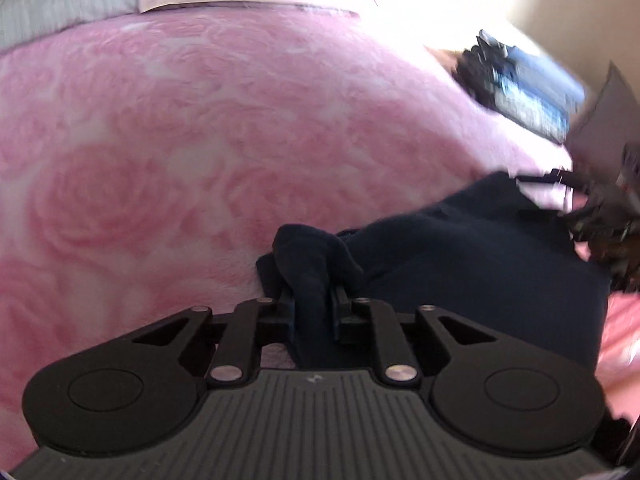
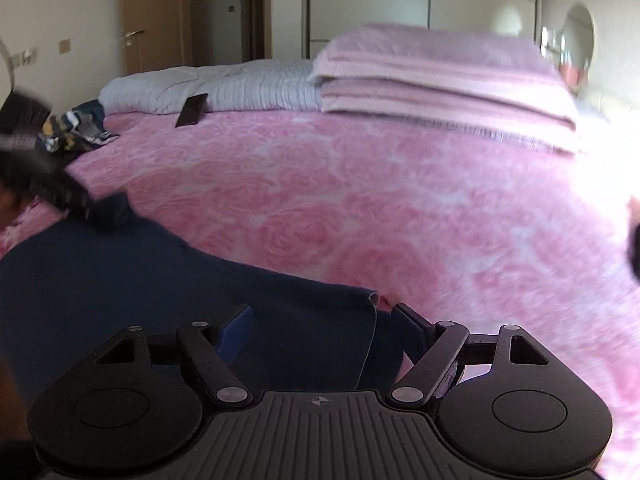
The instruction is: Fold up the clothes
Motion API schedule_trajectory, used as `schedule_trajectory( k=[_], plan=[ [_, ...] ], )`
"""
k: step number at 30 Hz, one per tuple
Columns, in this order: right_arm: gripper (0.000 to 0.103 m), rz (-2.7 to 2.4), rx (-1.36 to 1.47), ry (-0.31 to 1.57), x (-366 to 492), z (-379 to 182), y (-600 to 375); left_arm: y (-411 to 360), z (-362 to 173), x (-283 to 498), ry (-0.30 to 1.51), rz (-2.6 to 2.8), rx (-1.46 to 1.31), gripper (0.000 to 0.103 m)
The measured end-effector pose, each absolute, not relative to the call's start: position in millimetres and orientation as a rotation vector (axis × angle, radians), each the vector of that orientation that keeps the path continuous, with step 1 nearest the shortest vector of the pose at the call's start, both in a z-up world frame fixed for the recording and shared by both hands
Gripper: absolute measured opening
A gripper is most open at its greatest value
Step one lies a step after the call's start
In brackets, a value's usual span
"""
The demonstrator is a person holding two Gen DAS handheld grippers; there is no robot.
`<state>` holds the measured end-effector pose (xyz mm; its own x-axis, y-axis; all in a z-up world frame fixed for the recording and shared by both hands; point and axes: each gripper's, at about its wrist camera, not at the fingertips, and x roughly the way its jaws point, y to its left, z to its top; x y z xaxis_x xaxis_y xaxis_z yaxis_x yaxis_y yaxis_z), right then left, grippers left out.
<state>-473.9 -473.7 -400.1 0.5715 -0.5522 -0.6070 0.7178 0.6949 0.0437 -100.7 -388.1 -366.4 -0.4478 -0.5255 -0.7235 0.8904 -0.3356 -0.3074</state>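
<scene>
A dark navy garment (image 1: 480, 256) lies on the pink rose-patterned bedspread (image 1: 180, 140). My left gripper (image 1: 314, 300) is shut on a bunched fold of that navy cloth, which sticks up between its fingers. In the right wrist view the same navy garment (image 2: 160, 292) spreads across the lower left, its hemmed edge near the middle. My right gripper (image 2: 324, 328) stands open over that hem, with cloth below it and nothing pinched. The other gripper (image 2: 52, 188) shows blurred at the left, at a raised corner of the cloth.
Folded pink blankets (image 2: 440, 80) are stacked at the far side of the bed, beside a grey-white quilt (image 2: 224, 88). A dark phone (image 2: 192, 110) and a patterned garment (image 2: 76, 132) lie at the far left. A door and wardrobe stand behind the bed.
</scene>
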Motion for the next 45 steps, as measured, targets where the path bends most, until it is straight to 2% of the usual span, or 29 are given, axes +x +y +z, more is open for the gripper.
schedule_trajectory(
  k=[7,9,10,11,12,13,14,18,22,24,27,31,36,42,45],
  plan=[
    [0.078,-0.732,0.525,0.518,-497.5,-413.1,-494.2,-387.3,-368.6,-90.4,0.933,-1.899,0.579,0.014],
    [0.078,-0.735,0.568,0.496,-504.7,-412.9,-497.5,-390.5,-369.5,-84.9,0.985,-1.884,0.548,0.016],
    [0.068,-0.736,0.584,0.490,-507.2,-412.7,-499.7,-391.8,-369.7,-82.5,1.009,-1.876,0.533,0.017],
    [0.046,-0.737,0.602,0.485,-510.1,-412.9,-502.4,-391.6,-368.4,-82.1,1.019,-1.867,0.525,0.017],
    [0.038,-0.738,0.622,0.479,-512.4,-413.3,-505.5,-391.4,-367.1,-81.7,1.028,-1.858,0.516,0.017],
    [0.021,-0.740,0.644,0.474,-514.3,-413.7,-508.9,-390.8,-365.4,-81.7,1.033,-1.851,0.510,0.016],
    [0.000,-0.743,0.656,0.476,-515.1,-413.6,-511.2,-387.6,-360.8,-85.4,1.002,-1.855,0.518,0.013],
    [0.000,-0.777,0.613,0.475,-517.4,-398.4,-502.4,-369.3,-332.7,-92.0,0.885,-1.948,0.448,0.010],
    [0.000,-0.828,0.535,0.462,-531.2,-383.3,-485.4,-380.3,-349.5,-96.9,0.906,-1.911,0.498,0.011],
    [0.000,-0.826,0.564,0.504,-531.2,-402.0,-496.4,-392.7,-367.9,-98.0,0.937,-1.873,0.542,0.017],
    [0.000,-0.806,0.625,0.513,-533.2,-424.4,-512.6,-396.7,-371.4,-89.3,0.994,-1.873,0.492,0.017],
    [0.001,-0.810,0.574,0.549,-532.7,-411.7,-505.4,-393.3,-365.6,-91.7,0.965,-1.867,0.512,0.018],
    [0.002,-0.890,0.418,0.646,-524.8,-386.0,-476.9,-379.3,-348.7,-90.0,0.912,-1.832,0.490,0.026],
    [0.007,-0.854,0.232,0.690,-500.8,-367.1,-430.0,-357.8,-317.5,-84.7,0.769,-1.830,0.487,0.025],
    [0.022,-0.787,0.248,0.669,-487.1,-368.6,-416.1,-346.5,-302.7,-89.1,0.703,-1.870,0.480,0.025]
  ],
)
